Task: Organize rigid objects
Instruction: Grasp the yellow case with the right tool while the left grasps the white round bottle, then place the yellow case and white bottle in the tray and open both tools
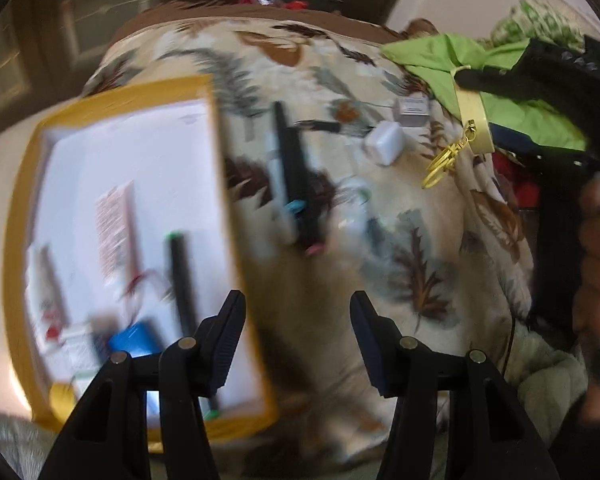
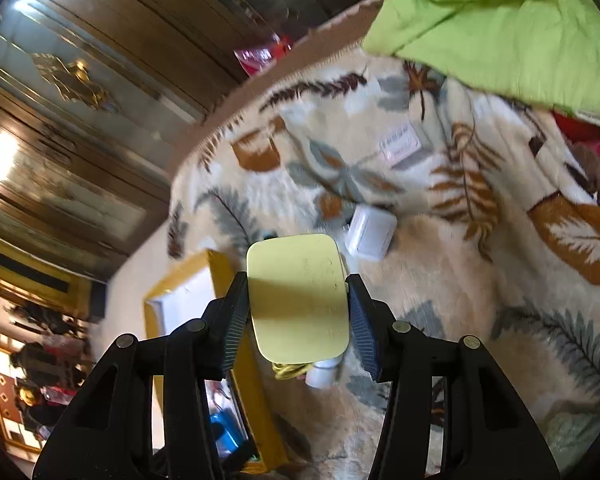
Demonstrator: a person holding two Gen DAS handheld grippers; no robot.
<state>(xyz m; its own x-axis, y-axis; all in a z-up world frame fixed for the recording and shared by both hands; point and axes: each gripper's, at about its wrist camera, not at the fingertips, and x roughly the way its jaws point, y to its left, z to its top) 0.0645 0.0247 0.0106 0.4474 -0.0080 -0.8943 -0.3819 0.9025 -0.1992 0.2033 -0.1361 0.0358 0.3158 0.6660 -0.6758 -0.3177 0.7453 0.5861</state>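
Note:
My right gripper (image 2: 297, 280) is shut on a pale yellow case (image 2: 298, 300), lifted above the leaf-patterned blanket (image 2: 440, 264). In the left wrist view the same case (image 1: 474, 120) hangs at the upper right with a gold key ring (image 1: 440, 168) dangling below it. My left gripper (image 1: 298, 312) is open and empty, over the blanket beside the yellow-rimmed box (image 1: 212, 92). Inside the box lie a black marker (image 1: 182, 280), a blue item (image 1: 134, 340) and a printed card (image 1: 114, 228). Loose on the blanket are pens (image 1: 292, 184), a white charger (image 1: 384, 142) and a small grey box (image 1: 412, 108).
A green cloth (image 2: 500, 20) is heaped at the blanket's far right, with red fabric (image 2: 580, 132) beneath it. A dark wooden wardrobe (image 2: 100, 80) stands beyond the bed's edge. A person's hand (image 1: 596, 260) grips the right tool. Both views are motion-blurred.

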